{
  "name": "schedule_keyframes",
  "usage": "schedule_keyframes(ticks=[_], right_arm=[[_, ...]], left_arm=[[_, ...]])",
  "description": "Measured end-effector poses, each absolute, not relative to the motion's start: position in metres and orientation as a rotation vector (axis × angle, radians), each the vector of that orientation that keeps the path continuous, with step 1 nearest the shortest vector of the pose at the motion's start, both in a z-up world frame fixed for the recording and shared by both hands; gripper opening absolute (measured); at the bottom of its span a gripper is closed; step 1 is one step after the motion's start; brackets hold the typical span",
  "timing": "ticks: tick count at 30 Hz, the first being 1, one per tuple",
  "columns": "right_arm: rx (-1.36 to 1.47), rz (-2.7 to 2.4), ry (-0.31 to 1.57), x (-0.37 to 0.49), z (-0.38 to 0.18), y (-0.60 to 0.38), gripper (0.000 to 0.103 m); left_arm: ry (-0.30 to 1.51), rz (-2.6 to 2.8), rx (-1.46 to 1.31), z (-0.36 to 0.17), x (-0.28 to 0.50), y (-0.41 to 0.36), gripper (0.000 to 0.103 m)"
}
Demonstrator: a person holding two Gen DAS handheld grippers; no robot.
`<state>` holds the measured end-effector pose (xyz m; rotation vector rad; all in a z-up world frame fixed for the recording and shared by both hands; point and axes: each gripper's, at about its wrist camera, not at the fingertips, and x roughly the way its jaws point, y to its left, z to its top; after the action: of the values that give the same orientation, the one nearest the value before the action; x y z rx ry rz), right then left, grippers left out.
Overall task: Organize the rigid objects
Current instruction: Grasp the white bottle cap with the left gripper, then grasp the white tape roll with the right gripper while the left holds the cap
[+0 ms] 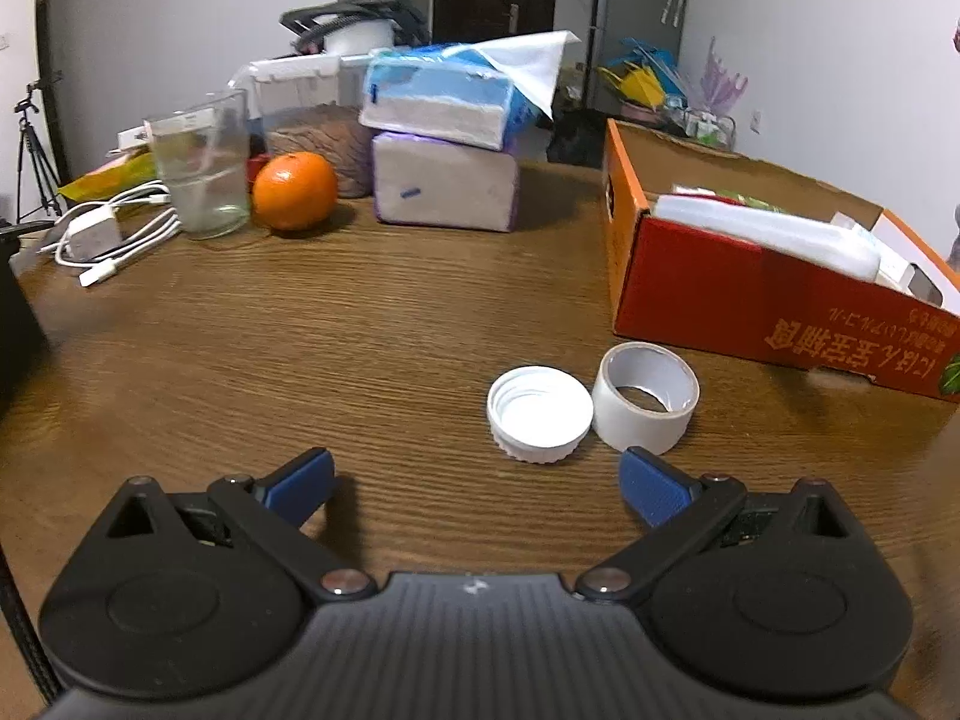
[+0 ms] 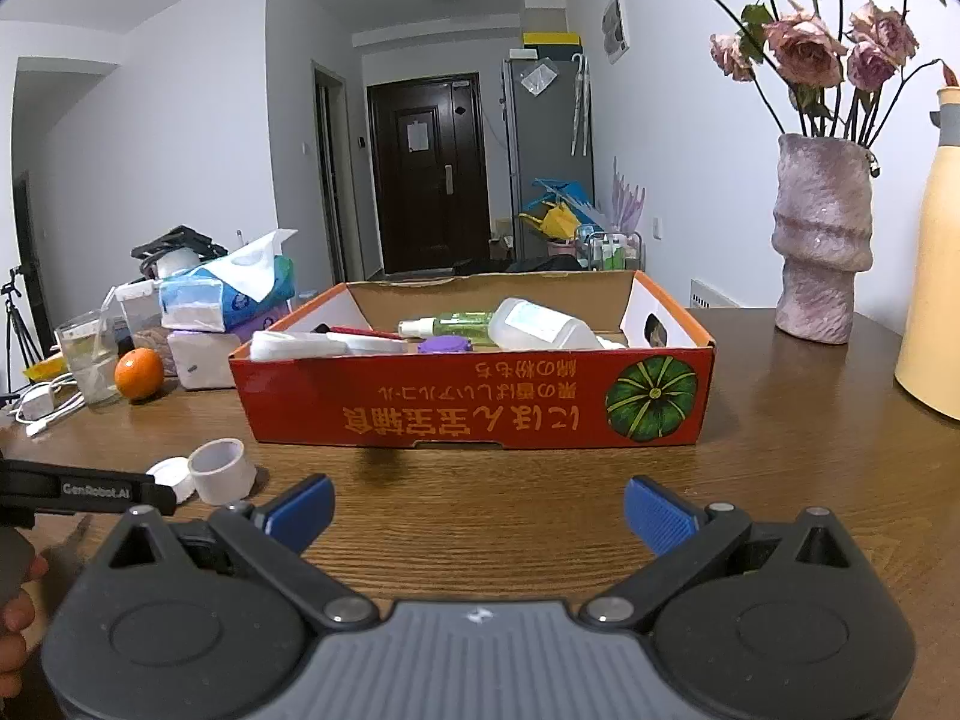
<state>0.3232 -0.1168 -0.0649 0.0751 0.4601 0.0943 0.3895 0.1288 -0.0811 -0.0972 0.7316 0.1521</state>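
The left gripper (image 1: 477, 483) is hovering low over the wooden desk (image 1: 300, 348), pointing forward and level, its blue fingers (image 1: 300, 483) spread wide apart and holding nothing. Just ahead of its right finger, a white screw cap (image 1: 539, 414) is lying on the desk with its open, threaded side facing up. Touching it on the right, a roll of white tape (image 1: 645, 397) is lying flat, its hole pointing upward. The red cardboard box (image 1: 750, 294) is sitting beyond them to the right, already holding bottles.

The right gripper (image 2: 479, 510) is also hanging level above the desk, aimed squarely at the box's long printed side, fingers wide apart and empty. In its view the cap and tape are lying off to the left, beside the left gripper's black body.
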Motion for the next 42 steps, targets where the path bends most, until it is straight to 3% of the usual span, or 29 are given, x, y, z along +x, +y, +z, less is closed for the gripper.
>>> schedule_keyframes(ticks=[10, 15, 17, 42], right_arm=[[0.073, 0.089, 0.49, 0.347, -0.072, -0.117, 0.103], [0.062, 0.091, 0.5, 0.352, -0.075, -0.114, 0.103], [0.059, 0.093, 0.502, 0.353, -0.076, -0.113, 0.103], [0.012, 0.183, 0.505, 0.365, -0.076, -0.059, 0.103]], left_arm=[[0.694, 0.147, -0.042, -0.08, 0.404, 0.126, 0.1], [0.714, 0.06, -0.042, -0.081, 0.408, 0.124, 0.051], [0.708, 0.047, -0.032, -0.08, 0.406, 0.122, 0.041], [0.646, 0.11, 0.008, -0.068, 0.387, 0.152, 0.041]])
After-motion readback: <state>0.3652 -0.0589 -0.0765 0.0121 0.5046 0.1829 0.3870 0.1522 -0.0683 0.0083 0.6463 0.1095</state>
